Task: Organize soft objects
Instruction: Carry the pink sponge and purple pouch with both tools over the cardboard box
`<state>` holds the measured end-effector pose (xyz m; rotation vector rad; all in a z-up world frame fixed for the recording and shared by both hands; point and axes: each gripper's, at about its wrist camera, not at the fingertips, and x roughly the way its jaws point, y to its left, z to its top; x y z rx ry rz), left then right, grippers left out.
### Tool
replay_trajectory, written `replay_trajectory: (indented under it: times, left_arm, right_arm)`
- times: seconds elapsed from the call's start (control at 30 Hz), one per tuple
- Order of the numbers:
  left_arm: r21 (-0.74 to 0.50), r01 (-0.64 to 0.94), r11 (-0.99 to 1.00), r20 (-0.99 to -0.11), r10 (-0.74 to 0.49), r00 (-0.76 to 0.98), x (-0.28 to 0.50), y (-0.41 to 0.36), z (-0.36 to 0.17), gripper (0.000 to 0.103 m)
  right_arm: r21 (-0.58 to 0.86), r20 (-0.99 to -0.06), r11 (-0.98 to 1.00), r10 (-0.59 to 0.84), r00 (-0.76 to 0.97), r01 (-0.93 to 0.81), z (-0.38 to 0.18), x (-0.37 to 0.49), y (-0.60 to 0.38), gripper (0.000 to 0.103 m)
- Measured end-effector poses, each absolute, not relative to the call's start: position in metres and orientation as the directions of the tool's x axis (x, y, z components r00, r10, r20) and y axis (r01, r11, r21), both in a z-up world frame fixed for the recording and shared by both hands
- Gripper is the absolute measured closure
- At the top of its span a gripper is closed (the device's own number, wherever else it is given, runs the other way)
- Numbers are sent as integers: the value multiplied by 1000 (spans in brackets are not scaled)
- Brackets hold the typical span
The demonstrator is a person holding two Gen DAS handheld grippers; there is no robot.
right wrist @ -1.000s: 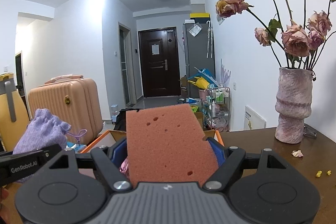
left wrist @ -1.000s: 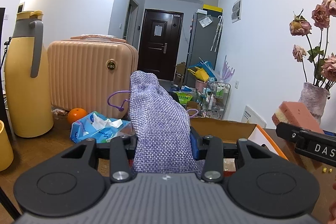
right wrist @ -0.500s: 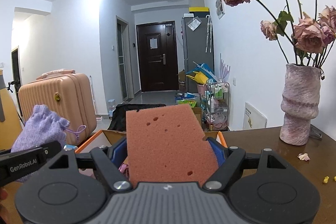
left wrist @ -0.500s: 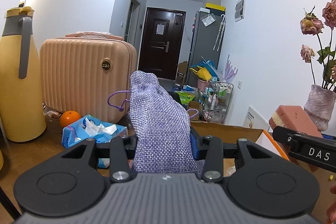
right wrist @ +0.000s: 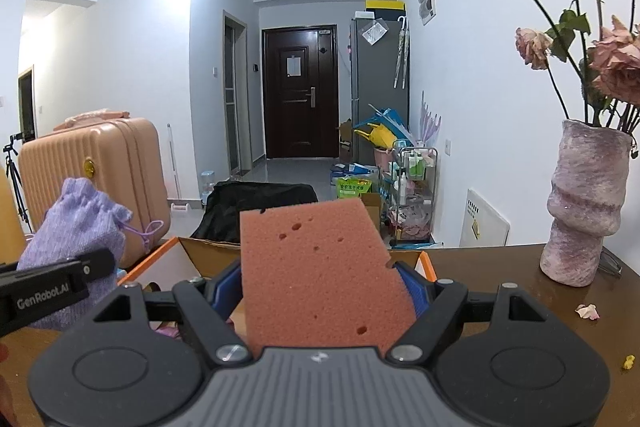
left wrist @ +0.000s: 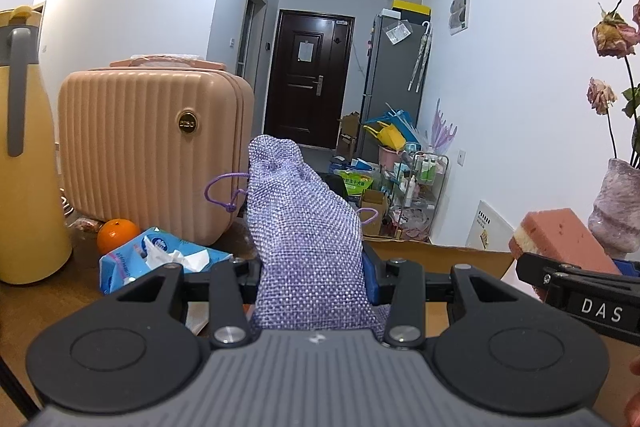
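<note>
Pouch (left wrist: 304, 227) lilac woven; sponge (right wrist: 320, 267) pink, pitted

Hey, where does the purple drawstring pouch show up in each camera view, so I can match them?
Left wrist: purple drawstring pouch at centre, clamped between the left gripper's jaws.
Right wrist: the pouch at the left edge, beside the sponge.
Shared landmark: the peach suitcase behind it.
</note>
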<state>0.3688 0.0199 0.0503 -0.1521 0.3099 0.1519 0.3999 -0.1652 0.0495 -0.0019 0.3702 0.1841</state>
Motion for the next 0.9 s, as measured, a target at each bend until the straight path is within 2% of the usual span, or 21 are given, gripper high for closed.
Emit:
replay_trajectory:
  times: [0.9]
  left_arm:
    - [-10, -98, 995, -397, 86, 914, 434, 6, 10, 60]
  right_arm:
    - [-1, -494, 989, 125, 861, -145, 8, 448, -157, 25]
